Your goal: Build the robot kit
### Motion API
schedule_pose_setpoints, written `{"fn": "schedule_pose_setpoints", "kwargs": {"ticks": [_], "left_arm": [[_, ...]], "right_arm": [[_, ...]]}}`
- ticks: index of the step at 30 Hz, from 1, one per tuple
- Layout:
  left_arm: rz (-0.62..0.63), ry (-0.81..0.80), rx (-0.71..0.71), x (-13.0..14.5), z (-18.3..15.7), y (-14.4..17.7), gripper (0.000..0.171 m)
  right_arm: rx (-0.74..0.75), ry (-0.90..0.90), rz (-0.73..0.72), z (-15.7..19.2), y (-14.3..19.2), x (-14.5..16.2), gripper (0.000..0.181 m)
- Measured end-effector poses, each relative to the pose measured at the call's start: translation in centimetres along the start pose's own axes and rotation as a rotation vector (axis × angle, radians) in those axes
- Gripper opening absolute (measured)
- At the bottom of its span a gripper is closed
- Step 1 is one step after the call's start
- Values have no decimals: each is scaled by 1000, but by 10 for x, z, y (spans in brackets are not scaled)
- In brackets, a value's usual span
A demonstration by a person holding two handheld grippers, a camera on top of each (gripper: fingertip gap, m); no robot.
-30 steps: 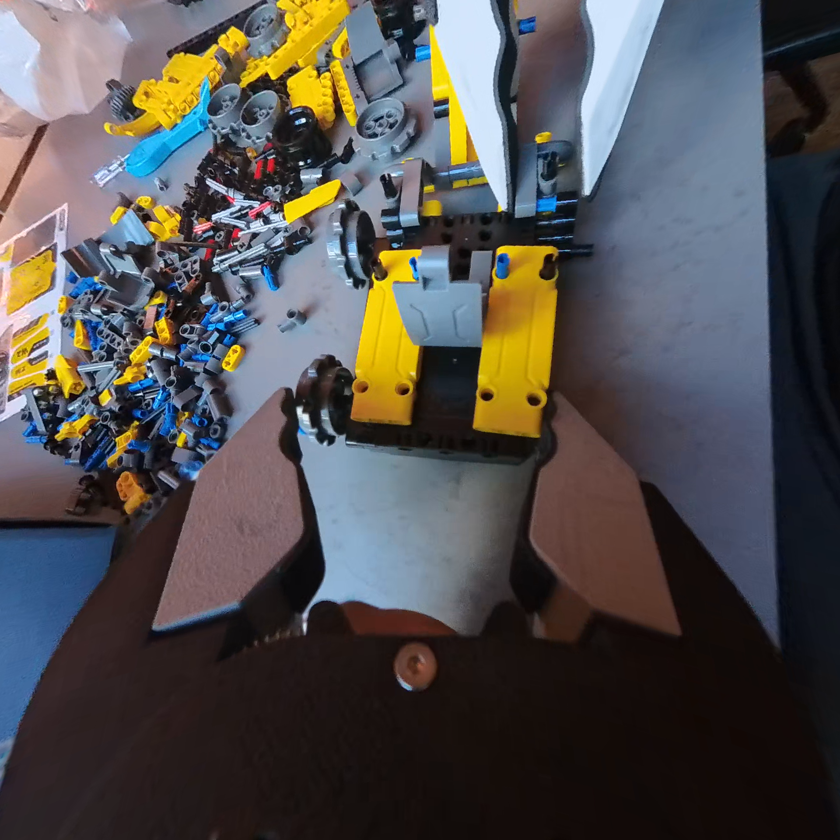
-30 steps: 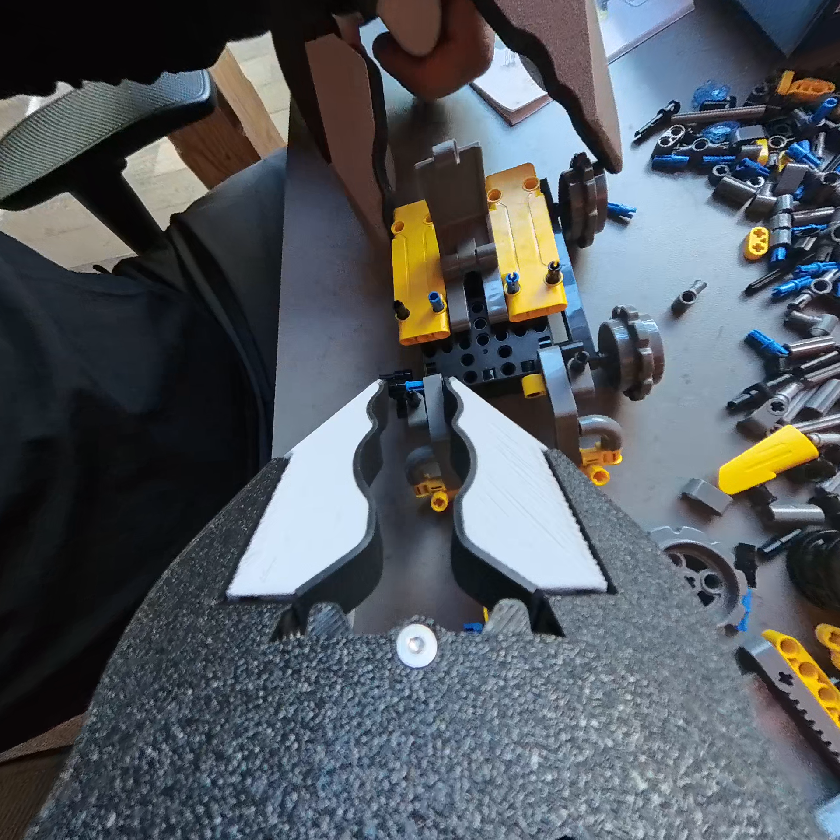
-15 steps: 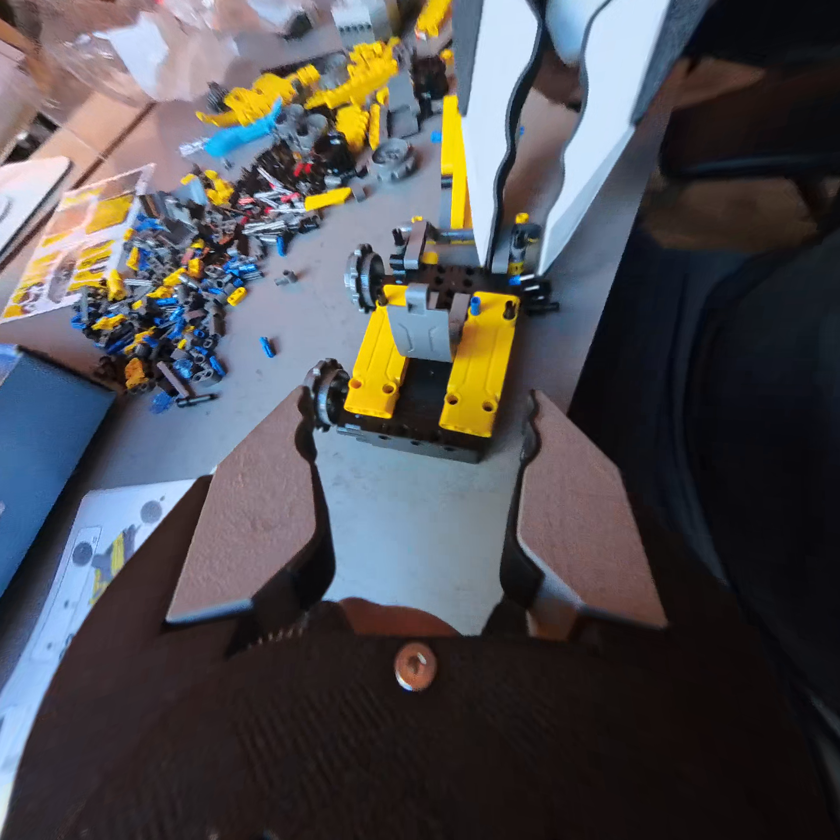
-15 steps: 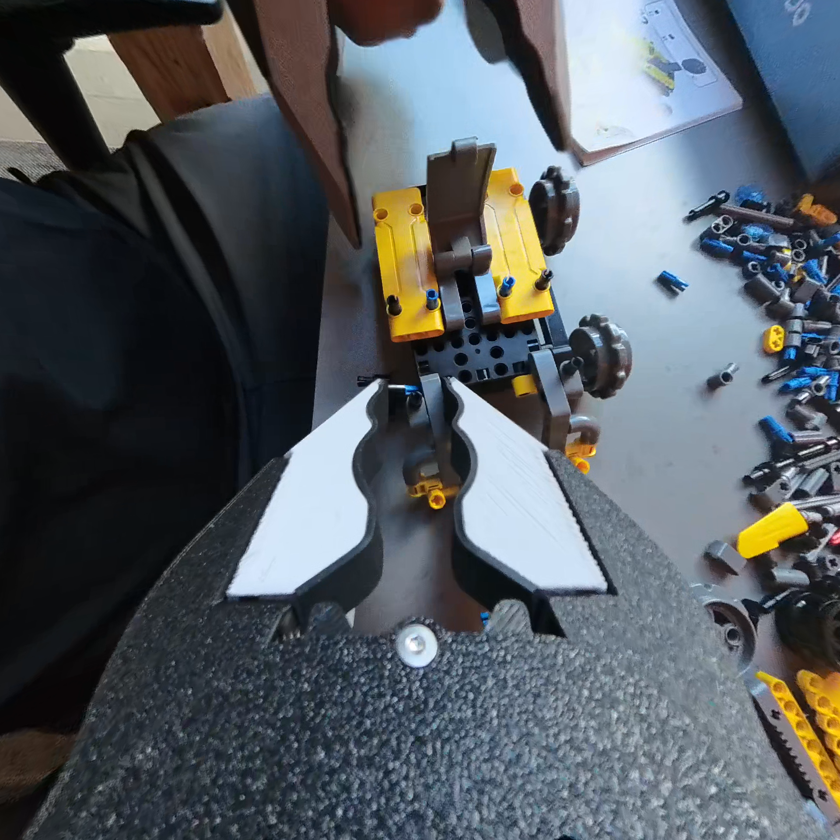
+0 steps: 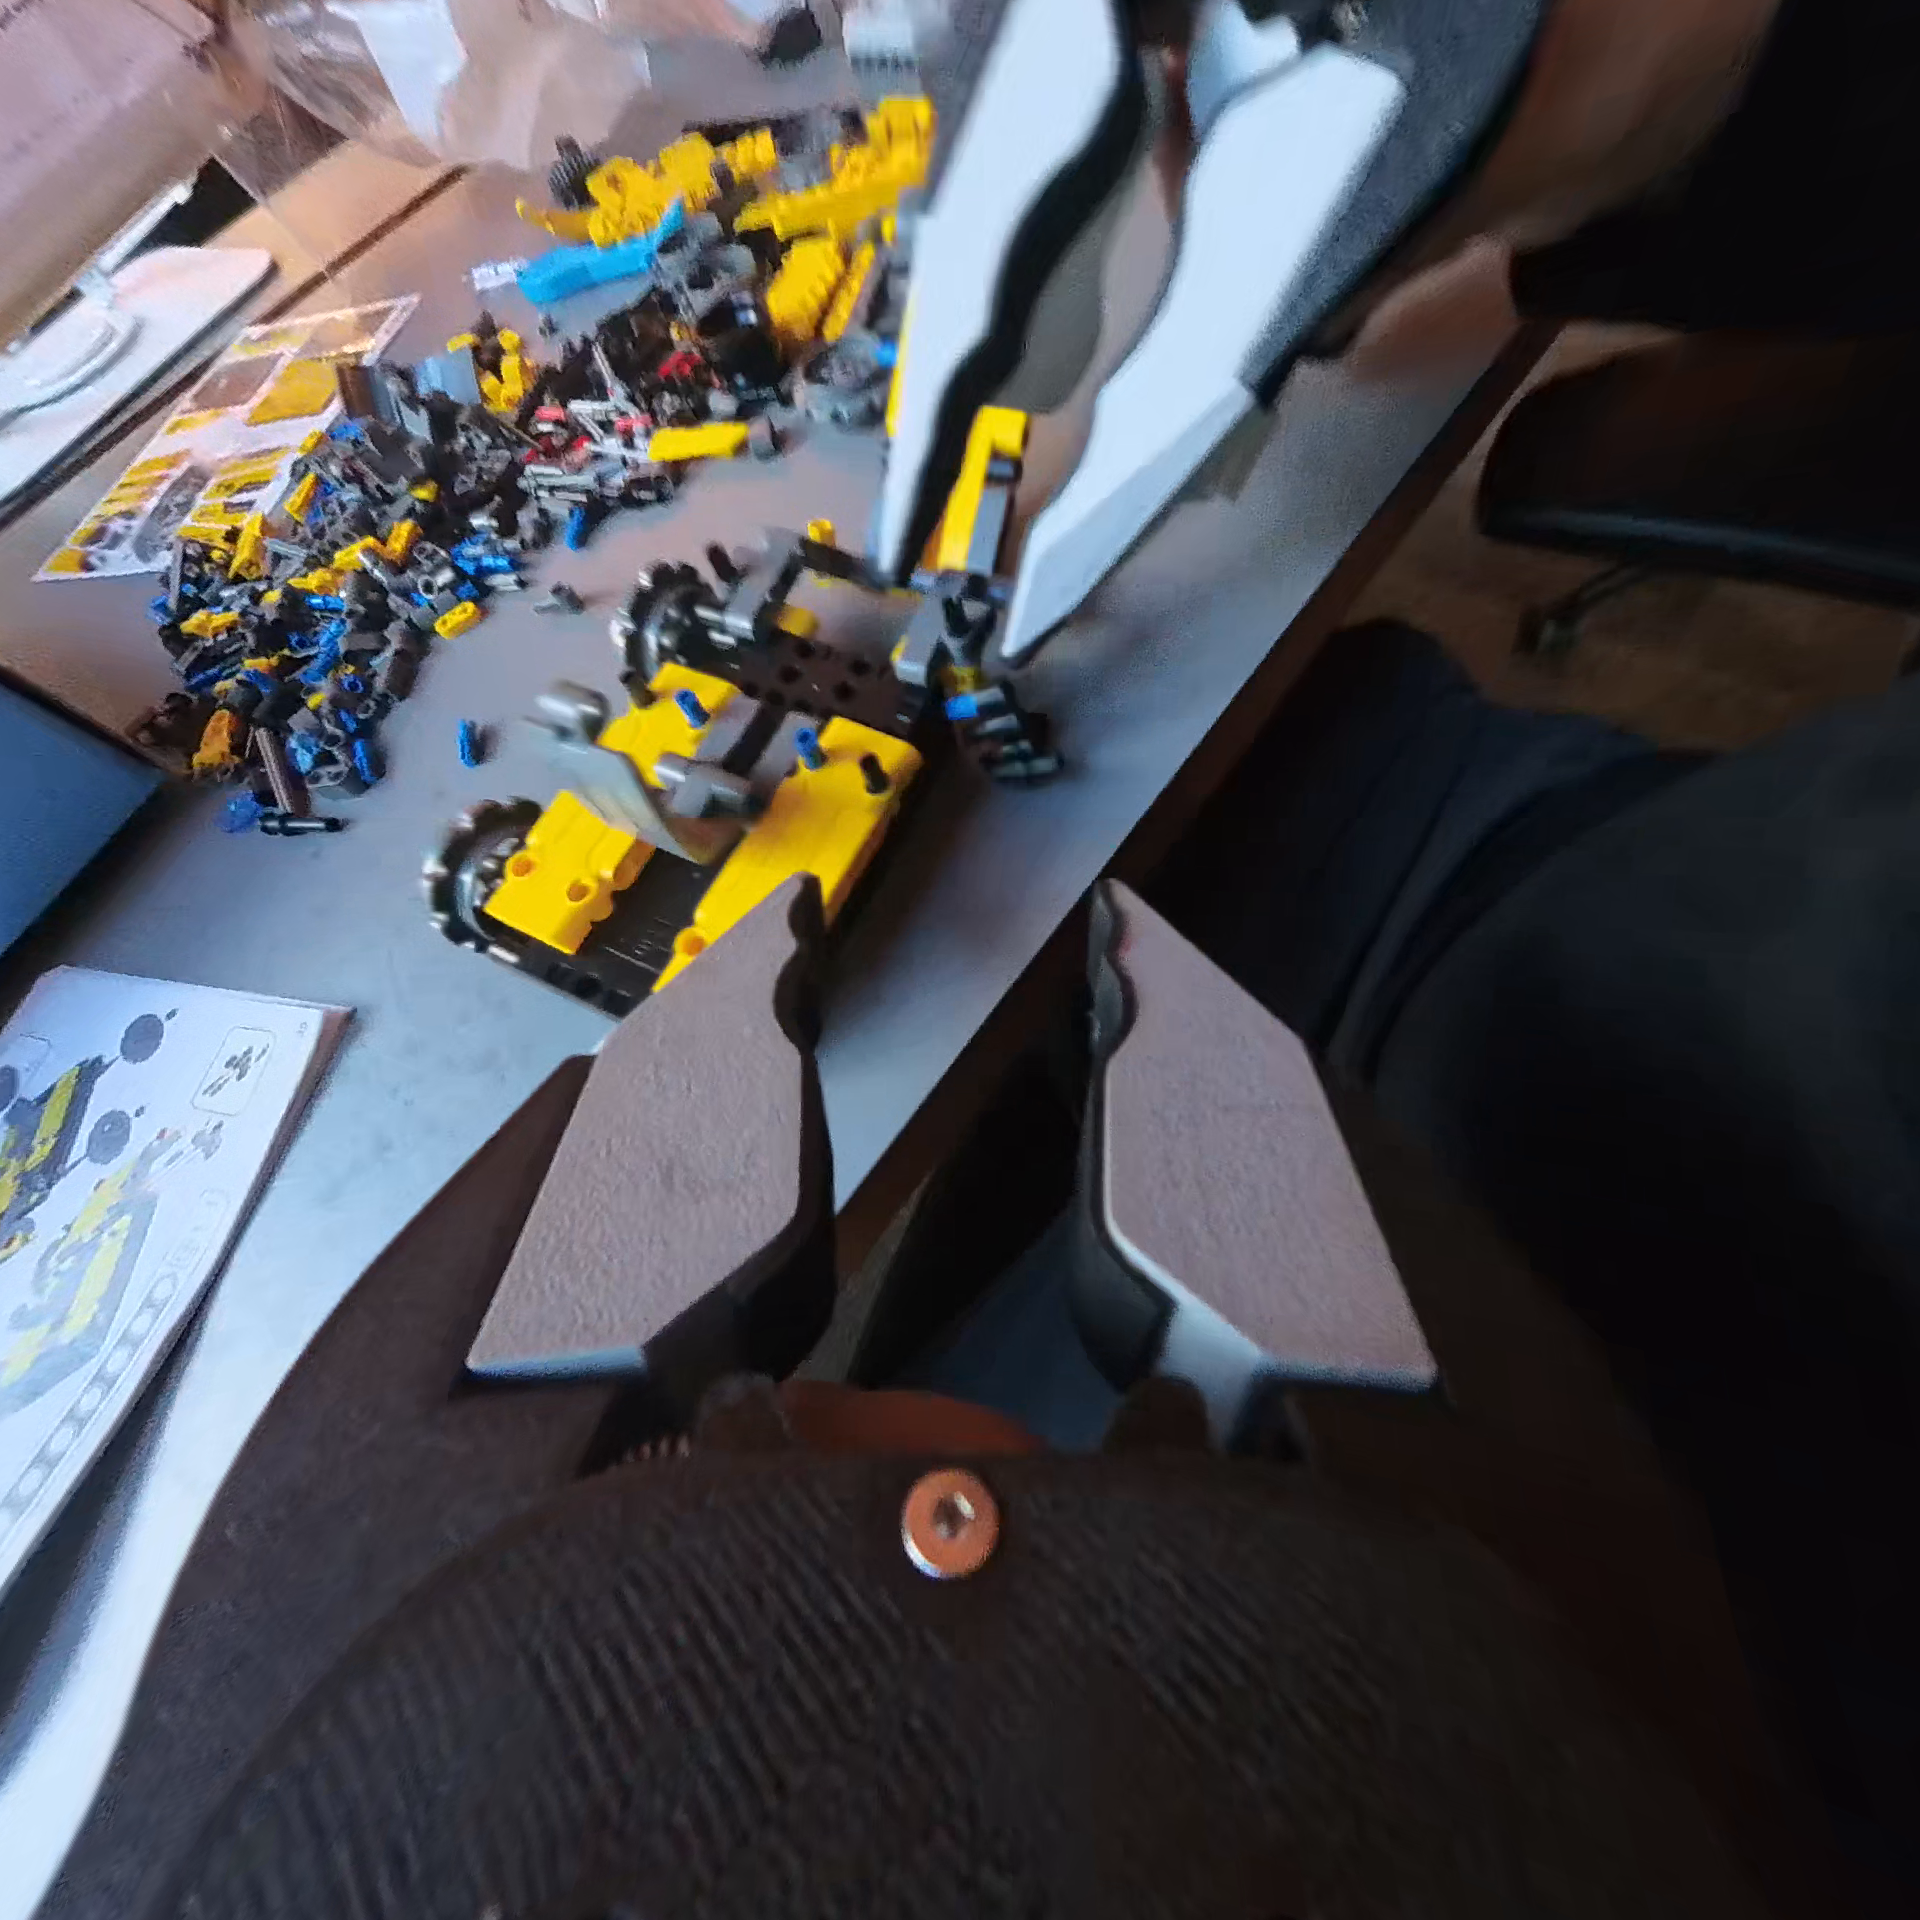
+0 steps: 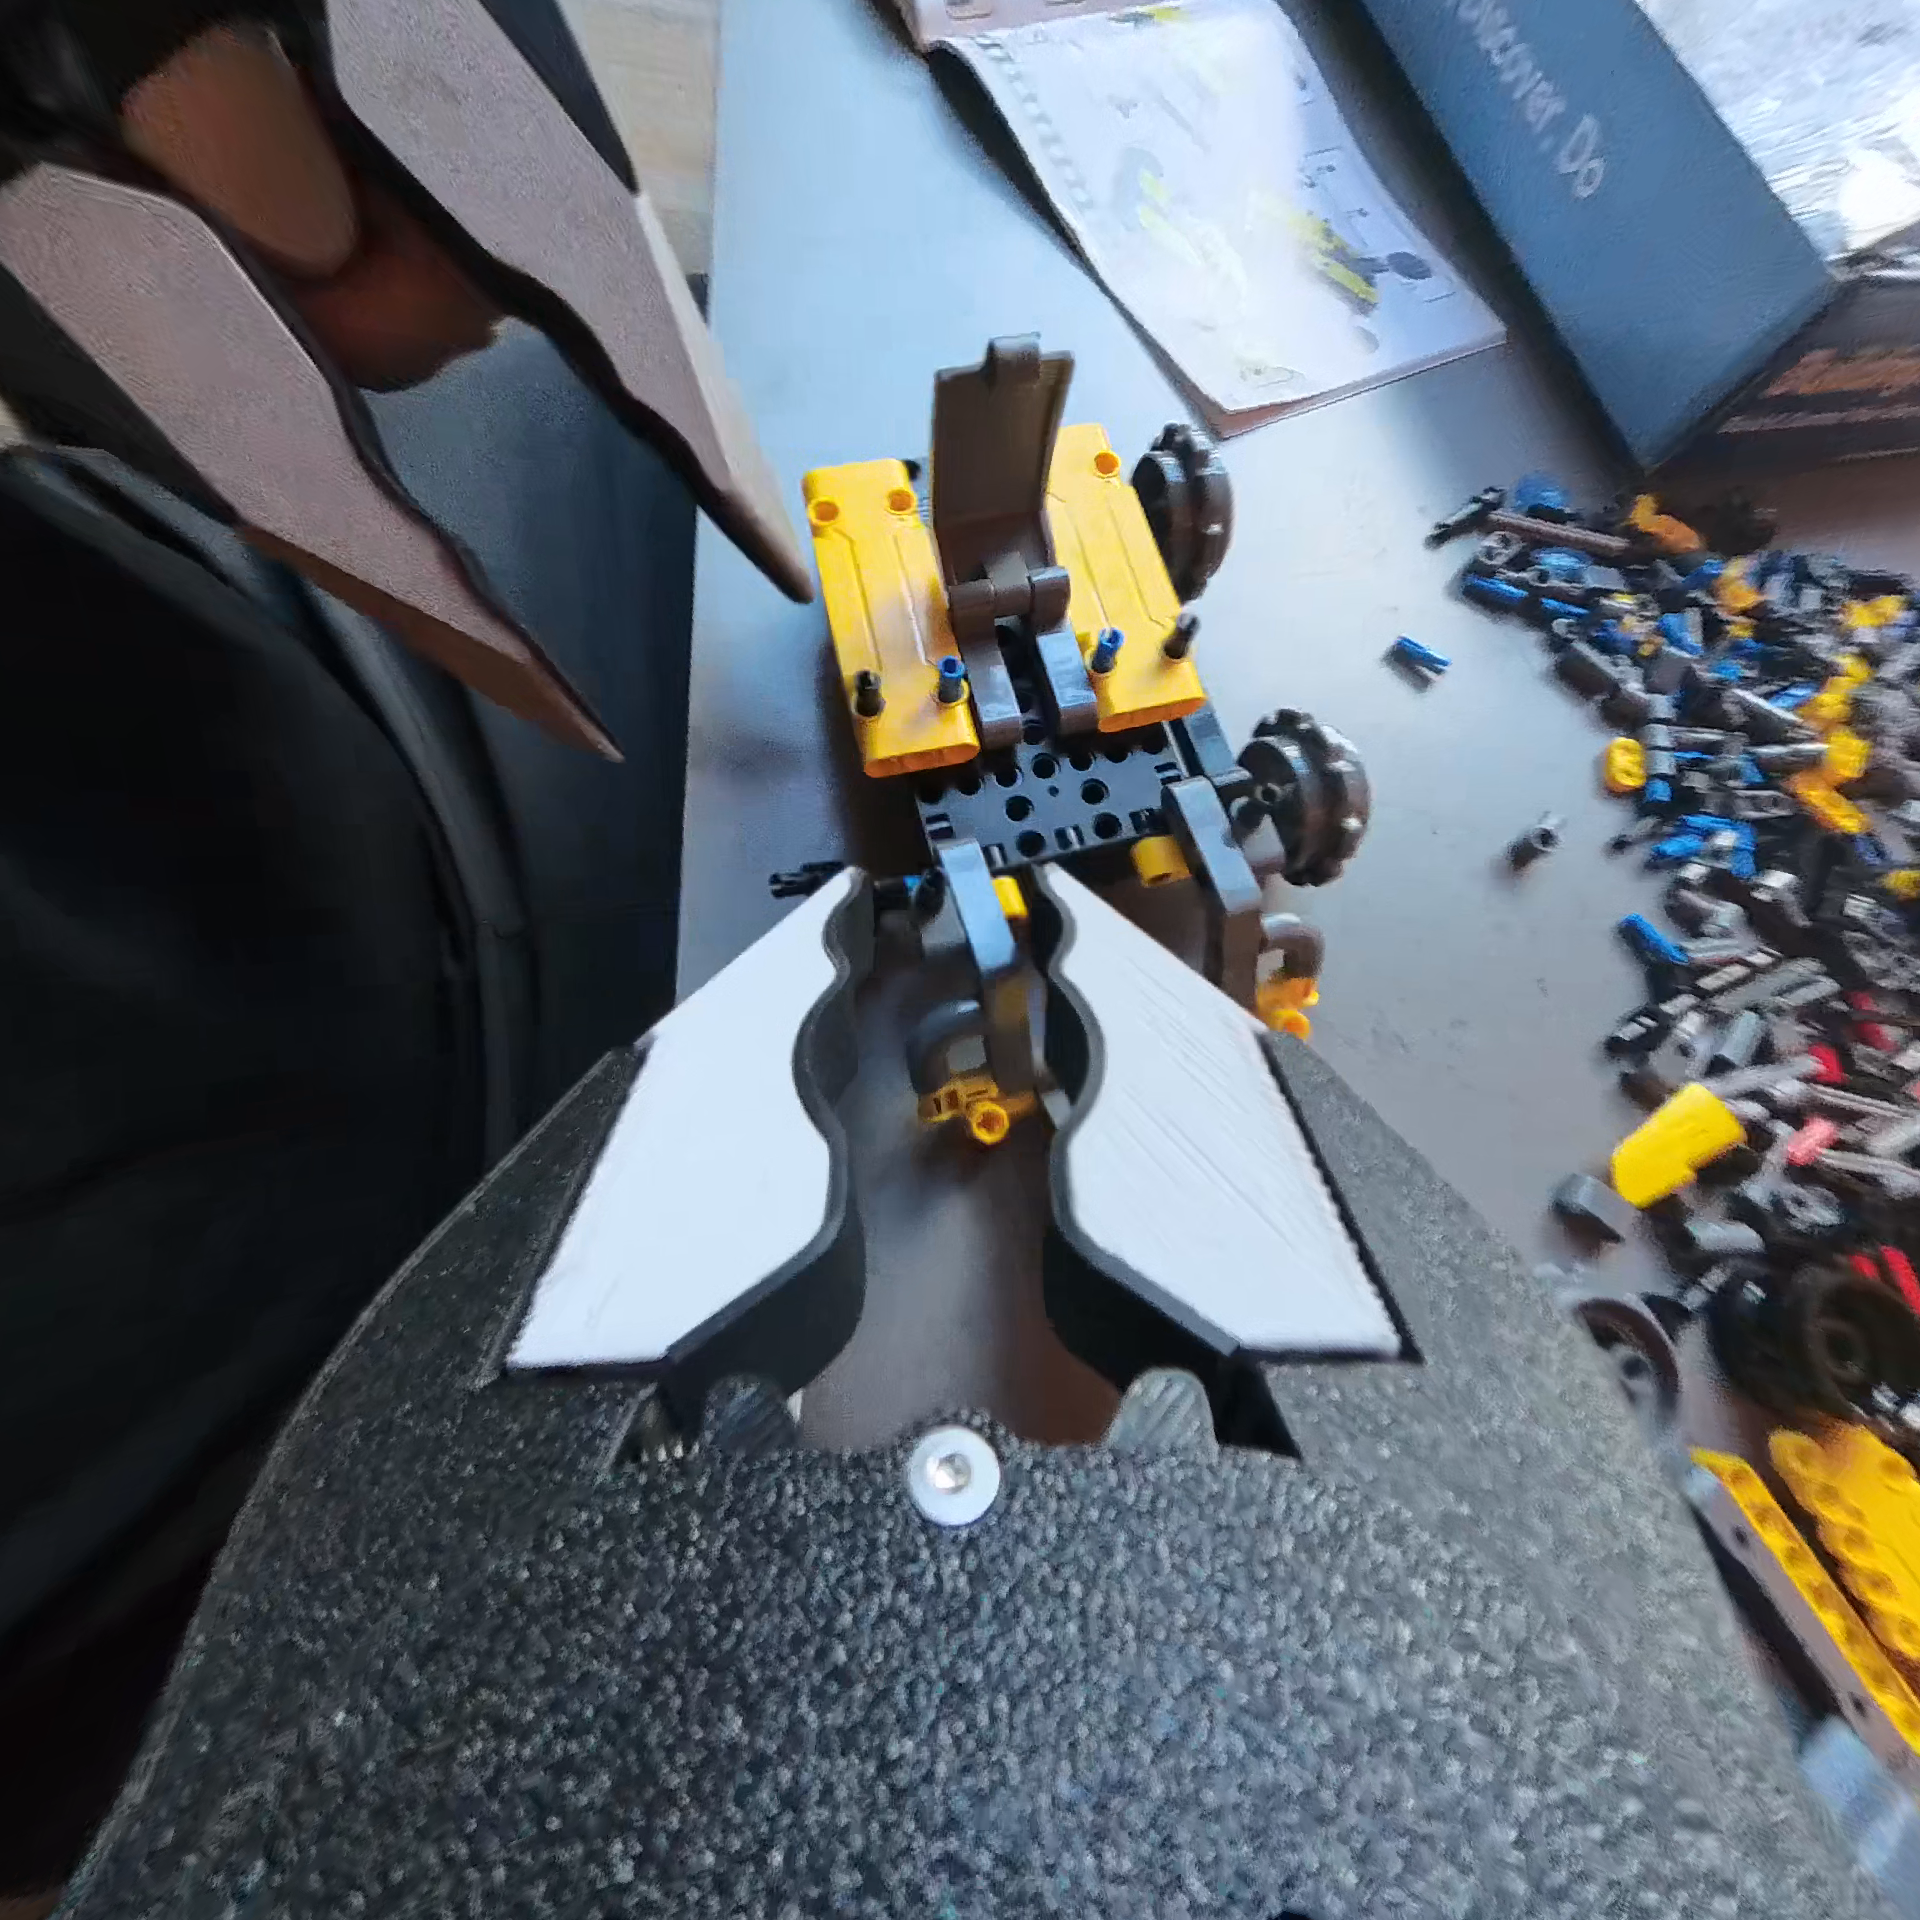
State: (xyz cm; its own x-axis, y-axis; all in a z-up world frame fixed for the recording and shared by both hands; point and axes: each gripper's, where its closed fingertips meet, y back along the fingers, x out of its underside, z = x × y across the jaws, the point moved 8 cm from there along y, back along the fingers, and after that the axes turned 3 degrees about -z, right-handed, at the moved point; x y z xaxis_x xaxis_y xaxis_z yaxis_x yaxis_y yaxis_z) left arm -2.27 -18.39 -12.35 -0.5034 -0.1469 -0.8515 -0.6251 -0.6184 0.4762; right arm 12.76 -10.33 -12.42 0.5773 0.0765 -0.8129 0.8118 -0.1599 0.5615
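A yellow and black brick vehicle model (image 5: 790, 821) with a grey seat (image 6: 997, 436) and dark gear wheels lies on the grey table (image 5: 395, 966) near its edge. My right gripper (image 6: 945, 878), with white fingers, is shut on a dark grey arm (image 6: 977, 935) at the model's near end; it also shows in the left wrist view (image 5: 956, 603). My left gripper (image 5: 951, 904), with brown fingers, is open and empty. It hangs over the table edge, just off the model's rear corner, and shows in the right wrist view (image 6: 707, 675).
A pile of loose small parts (image 5: 364, 592) covers the table beyond the model (image 6: 1766, 831). An open instruction booklet (image 5: 125, 1164) and a blue box (image 6: 1610, 208) lie near the model's rear. A person's dark clothing (image 5: 1610, 1039) and a chair (image 5: 1714, 488) border the table edge.
My left gripper has drawn back from the model's rear, swung off over the table edge and narrowed. The model, held by my right gripper, has turned on the table, away from the loose blue pin.
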Motion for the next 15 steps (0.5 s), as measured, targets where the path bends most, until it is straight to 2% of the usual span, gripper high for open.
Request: {"fn": "schedule_pose_setpoints", "kwargs": {"ticks": [3, 5, 8, 11, 15], "left_arm": [[3, 74, 15, -3, 25, 14, 68], [-9, 57, -25, -1, 47, 18, 76], [14, 32, 4, 8, 71, 13, 93], [26, 77, -9, 20, 91, 8, 93], [3, 127, -44, 31, 93, 16, 94]], "right_arm": [[51, -49, -60, 8, 16, 1, 31], [83, -114, -78, 12, 22, 8, 32], [137, -168, -89, 21, 26, 13, 27], [149, -226, -107, 32, 24, 8, 26], [171, -255, -67, 42, 16, 7, 23]]}}
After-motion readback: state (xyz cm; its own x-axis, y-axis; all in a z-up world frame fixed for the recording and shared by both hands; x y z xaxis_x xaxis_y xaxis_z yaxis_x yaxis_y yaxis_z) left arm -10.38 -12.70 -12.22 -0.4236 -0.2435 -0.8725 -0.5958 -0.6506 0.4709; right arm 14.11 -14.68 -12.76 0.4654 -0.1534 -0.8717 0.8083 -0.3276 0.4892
